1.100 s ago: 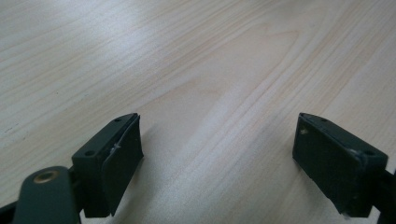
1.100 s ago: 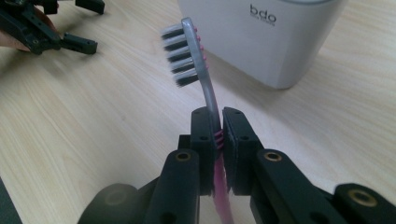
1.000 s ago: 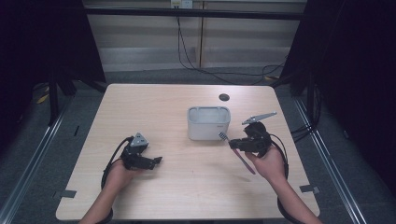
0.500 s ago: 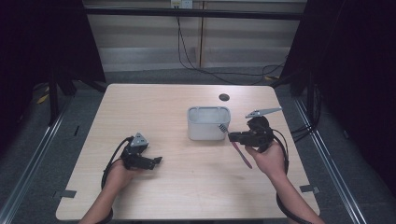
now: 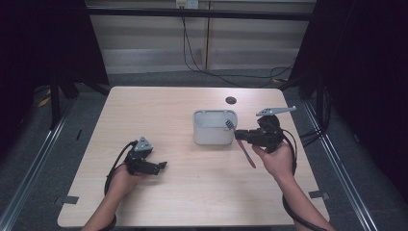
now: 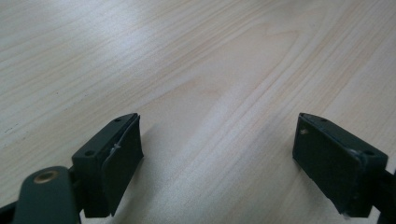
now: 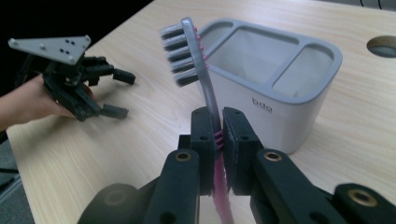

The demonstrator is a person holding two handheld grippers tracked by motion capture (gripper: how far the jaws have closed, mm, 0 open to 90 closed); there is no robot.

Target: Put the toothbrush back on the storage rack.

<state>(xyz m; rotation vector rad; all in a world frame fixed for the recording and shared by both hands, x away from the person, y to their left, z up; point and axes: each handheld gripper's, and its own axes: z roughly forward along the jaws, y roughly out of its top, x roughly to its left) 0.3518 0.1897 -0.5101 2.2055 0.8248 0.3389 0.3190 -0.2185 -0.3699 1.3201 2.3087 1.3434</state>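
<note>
The right tool (image 7: 215,135) is clamped on the neck of a pink-handled toothbrush (image 7: 196,70), bristle head up and forward, handle trailing out behind the jaws. In the high view the brush (image 5: 246,151) hangs off the counter (image 5: 159,110), its head at the 3 o'clock rim of the grey-rimmed white holder (image 5: 214,127), which stands a little toward 1 o'clock from the counter's middle. So the pick-up looks done; the brush is lifted and brought alongside. What seems left is tipping it over a compartment, lowering it in, and letting go. All three compartments look empty. The left tool (image 5: 161,166) rests at 8 o'clock, jaws wide apart with bare wood between them, taking no part.
</note>
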